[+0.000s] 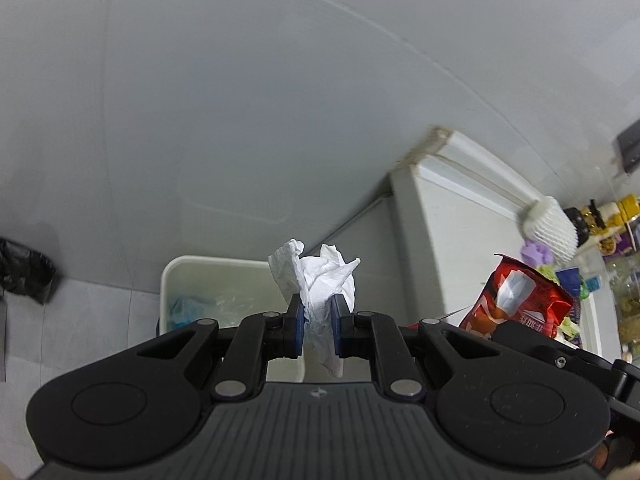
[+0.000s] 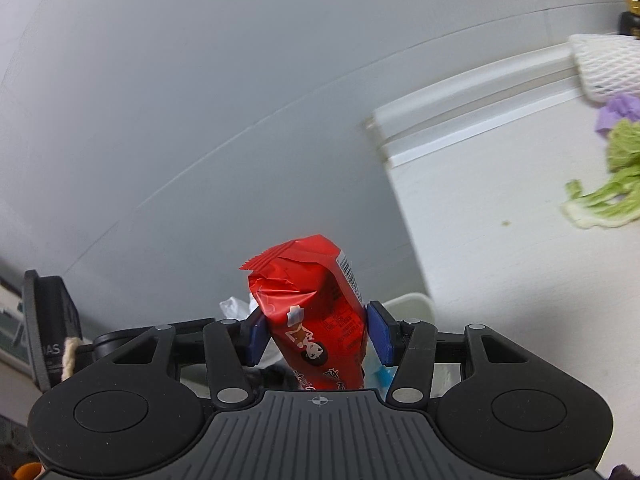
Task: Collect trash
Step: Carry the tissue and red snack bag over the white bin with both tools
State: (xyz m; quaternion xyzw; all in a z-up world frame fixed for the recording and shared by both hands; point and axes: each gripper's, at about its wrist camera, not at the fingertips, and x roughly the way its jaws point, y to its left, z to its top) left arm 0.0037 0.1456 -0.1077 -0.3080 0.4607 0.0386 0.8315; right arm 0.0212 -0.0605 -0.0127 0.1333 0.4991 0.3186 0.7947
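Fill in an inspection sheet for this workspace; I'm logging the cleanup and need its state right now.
Surface: white counter at right, mostly bare near its edge.
Job's things: crumpled tissue and red snack wrapper, both held; white bin below, against the wall, with blue and clear plastic inside.
Clutter: leafy greens, foam fruit net, purple item on the counter.
Grippers: left gripper shut on the tissue; right gripper shut on the wrapper.
Cables: nothing seen.
Surroundings: grey wall; black bag on the floor at left.

Tissue [image 1: 320, 280] above bin [image 1: 192, 276]
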